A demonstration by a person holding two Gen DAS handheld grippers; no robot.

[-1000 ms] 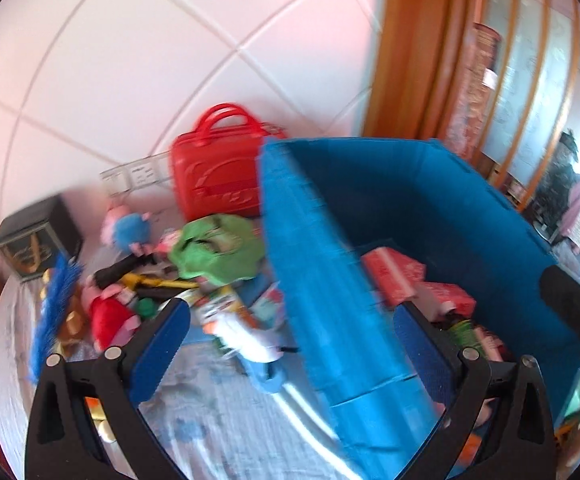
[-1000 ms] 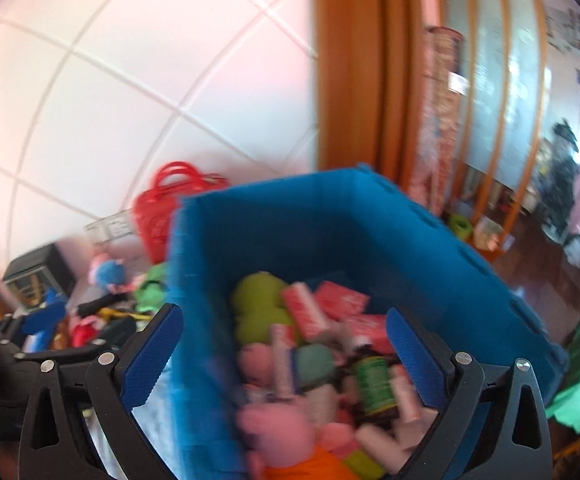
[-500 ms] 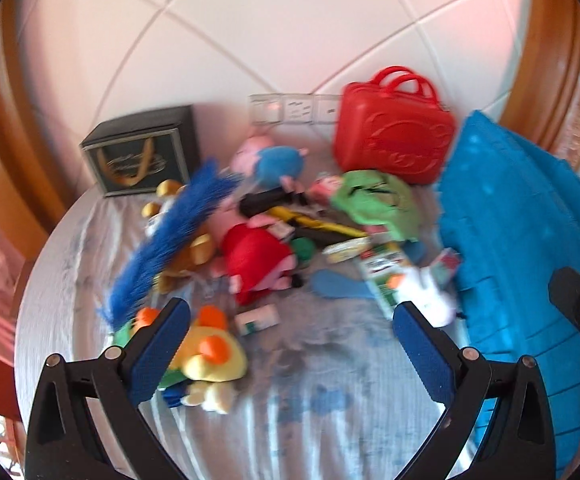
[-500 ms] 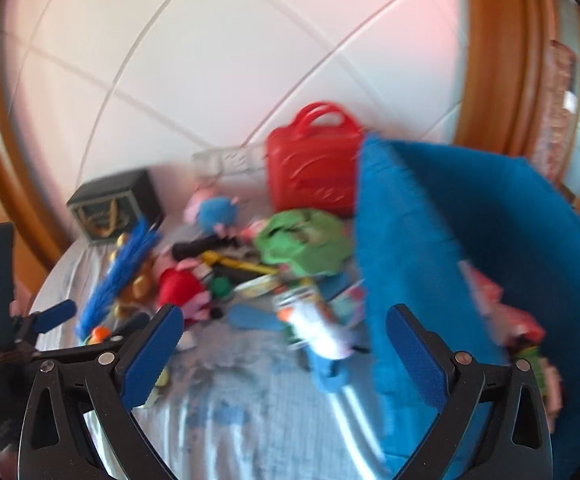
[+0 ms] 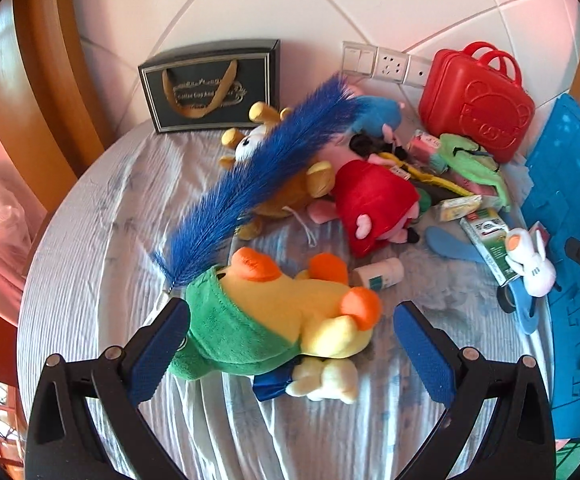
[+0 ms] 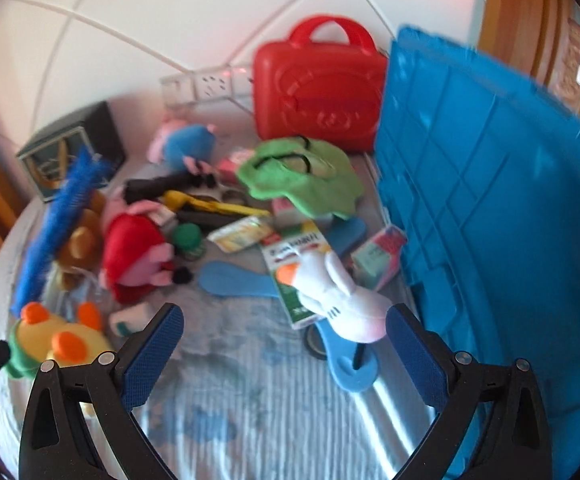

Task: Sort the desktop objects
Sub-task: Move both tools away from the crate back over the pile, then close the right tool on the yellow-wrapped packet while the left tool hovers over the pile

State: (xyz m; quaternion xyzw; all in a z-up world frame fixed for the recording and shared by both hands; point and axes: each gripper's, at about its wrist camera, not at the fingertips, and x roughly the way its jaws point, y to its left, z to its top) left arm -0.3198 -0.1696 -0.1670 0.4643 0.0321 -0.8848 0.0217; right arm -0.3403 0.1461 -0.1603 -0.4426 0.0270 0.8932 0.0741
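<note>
Tabletop, round, under a pale striped cloth; toys and small goods heaped toward the tiled wall.

Left hand-held gripper: jaws wide apart, holding nothing. Between its fingers lies a yellow duck plush with green hood and orange bill, on its side; the left pad is just beside the hood, the right pad clear of it.

Right hand-held gripper: jaws wide apart, empty, low over bare cloth. A white plush (orange beak, long ears) sits just ahead of its right finger, lying on a green-and-white carton and a blue spoon-shaped piece.

Blue bin: at the tabletop's right edge, its ribbed side wall facing both cameras; contents not visible.

Other items:
- Blue feather brush, slanting over a brown plush.
- Red plush, centre of the heap.
- Small white bottle, on its side beside the duck.
- Green cloth, in front of the red case by the wall.
- Dark gift box, upright against the wall (gold lettering blurred).
- Blue-bodied pig plush, near the wall sockets.
</note>
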